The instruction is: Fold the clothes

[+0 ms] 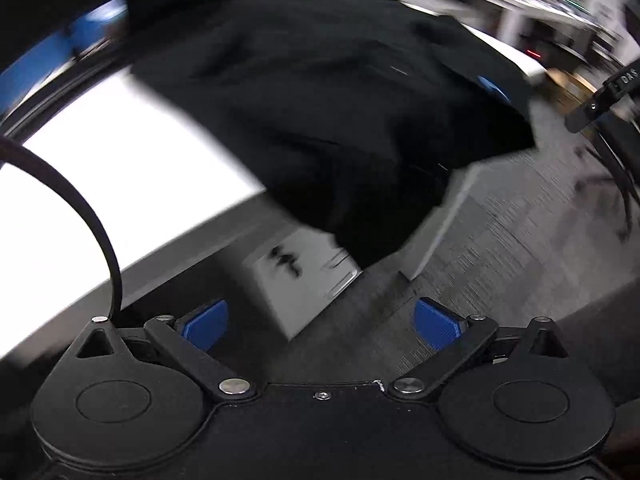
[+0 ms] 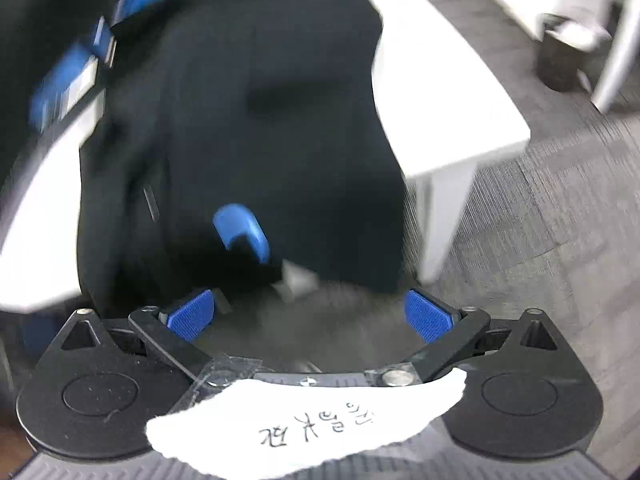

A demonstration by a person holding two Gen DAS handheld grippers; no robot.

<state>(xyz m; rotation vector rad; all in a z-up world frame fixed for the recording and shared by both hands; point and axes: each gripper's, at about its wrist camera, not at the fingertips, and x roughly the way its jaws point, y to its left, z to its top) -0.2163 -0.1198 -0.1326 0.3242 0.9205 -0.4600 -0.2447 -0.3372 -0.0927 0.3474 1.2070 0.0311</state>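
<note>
Black cloth, a dark garment [image 1: 320, 112], lies spread over a white counter [image 1: 100, 168] and spills over the counter's near edge beside a corner, its lower part hanging down toward the grey carpeted floor [image 1: 520, 248]. Both views are blurred by motion, so folds and seams are hard to make out.

From the left wrist camera, the left tool [image 1: 320, 322] stands wide, its blue pads [image 1: 204, 324] well apart with nothing between them, off the counter's edge and short of the hanging cloth.

From the right wrist camera, the right tool [image 2: 310, 318] is also wide and holds nothing; the garment [image 2: 260, 120] drapes over the counter [image 2: 440, 92] edge just ahead of it. A blue curved piece [image 2: 242, 228] shows against the cloth. A torn white paper label [image 2: 312, 424] with handwriting sits on the tool's body.
</note>
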